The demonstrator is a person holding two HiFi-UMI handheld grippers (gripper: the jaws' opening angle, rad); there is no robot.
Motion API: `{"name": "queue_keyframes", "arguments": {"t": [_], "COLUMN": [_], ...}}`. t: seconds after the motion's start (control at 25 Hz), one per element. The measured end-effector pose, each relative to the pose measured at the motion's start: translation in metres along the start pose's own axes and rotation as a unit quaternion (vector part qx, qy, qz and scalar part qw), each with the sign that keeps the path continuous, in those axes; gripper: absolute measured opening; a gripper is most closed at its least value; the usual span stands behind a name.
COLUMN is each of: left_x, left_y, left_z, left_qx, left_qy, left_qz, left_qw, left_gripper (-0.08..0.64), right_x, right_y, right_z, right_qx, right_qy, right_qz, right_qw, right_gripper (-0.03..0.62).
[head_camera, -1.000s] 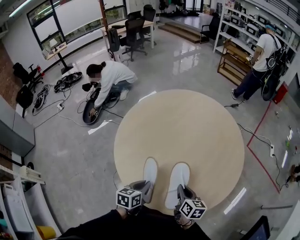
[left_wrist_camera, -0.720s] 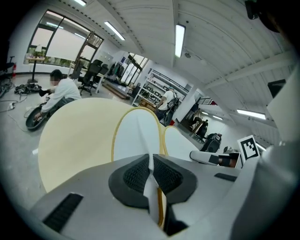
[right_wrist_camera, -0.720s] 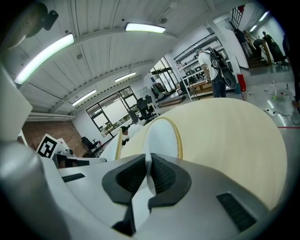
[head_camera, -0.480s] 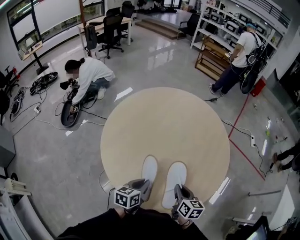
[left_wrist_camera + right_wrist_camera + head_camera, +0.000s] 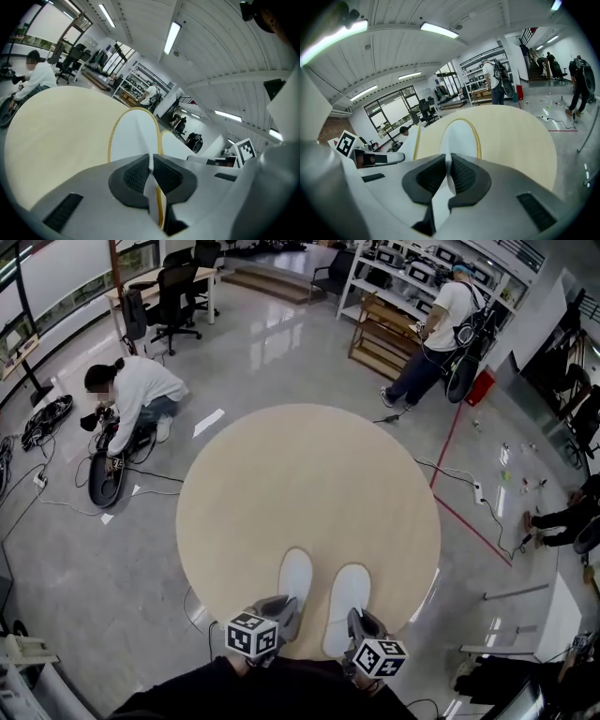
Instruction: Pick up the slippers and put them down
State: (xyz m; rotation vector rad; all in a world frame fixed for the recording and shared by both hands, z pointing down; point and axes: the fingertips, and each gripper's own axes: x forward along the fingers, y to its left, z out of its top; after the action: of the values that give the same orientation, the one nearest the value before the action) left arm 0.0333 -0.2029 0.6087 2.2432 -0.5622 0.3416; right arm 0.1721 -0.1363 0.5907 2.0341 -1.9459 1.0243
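Left slipper (image 5: pixel 296 576) and right slipper (image 5: pixel 349 589) lie side by side at 6 o'clock on the round table (image 5: pixel 309 465). Left gripper (image 5: pixel 151 174) is clamped on the left one's heel edge, and right gripper (image 5: pixel 447 174) pinches the right one's. Grab looks done imo, lift and put-down are what's left.

Bright ceiling strip lights, floor glare, fisheye edges

Open-plan robotics lab/workshop: equipment-loaded shelving racks (image 5: pixel 398 268), office chairs (image 5: pixel 178 282), cable piles (image 5: pixel 45 418) on polished floor (image 5: pixel 281 343), red floor tape (image 5: pixel 469 526).
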Motion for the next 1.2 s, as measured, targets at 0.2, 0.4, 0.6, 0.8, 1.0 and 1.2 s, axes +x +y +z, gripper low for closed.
{"name": "queue_keyframes", "arguments": {"t": [0.2, 0.4, 0.6, 0.8, 1.0, 1.2], "left_x": [0.018, 0.029, 0.041, 0.074, 0.118, 0.139], "left_y": [-0.009, -0.026, -0.039, -0.091, -0.141, -0.167], "left_z": [0.004, 0.011, 0.002, -0.024, -0.052, -0.076], "left_qx": [-0.015, -0.006, -0.002, 0.001, -0.008, -0.019], "left_qy": [0.005, 0.005, 0.008, 0.011, 0.008, 0.016], "left_qz": [-0.007, 0.003, 0.052, 0.09, 0.109, 0.126], "left_qw": [0.9999, 1.0, 0.9986, 0.9959, 0.994, 0.9918], "left_gripper": [0.037, 0.037, 0.037, 0.037, 0.037, 0.037], "right_x": [-0.009, -0.008, -0.008, -0.035, -0.056, -0.065], "right_y": [-0.02, -0.034, -0.062, -0.128, -0.196, -0.245], "right_z": [0.011, 0.015, 0.018, 0.024, 0.029, 0.025], "right_qx": [0.005, 0.016, 0.025, 0.043, 0.05, 0.045], "right_qy": [-0.005, -0.008, -0.016, -0.021, -0.016, 0.003], "right_qz": [-0.011, 0.004, 0.045, 0.073, 0.087, 0.088], "right_qw": [1.0, 1.0, 0.999, 0.996, 0.995, 0.995], "right_gripper": [0.034, 0.034, 0.034, 0.034, 0.034, 0.034]}}
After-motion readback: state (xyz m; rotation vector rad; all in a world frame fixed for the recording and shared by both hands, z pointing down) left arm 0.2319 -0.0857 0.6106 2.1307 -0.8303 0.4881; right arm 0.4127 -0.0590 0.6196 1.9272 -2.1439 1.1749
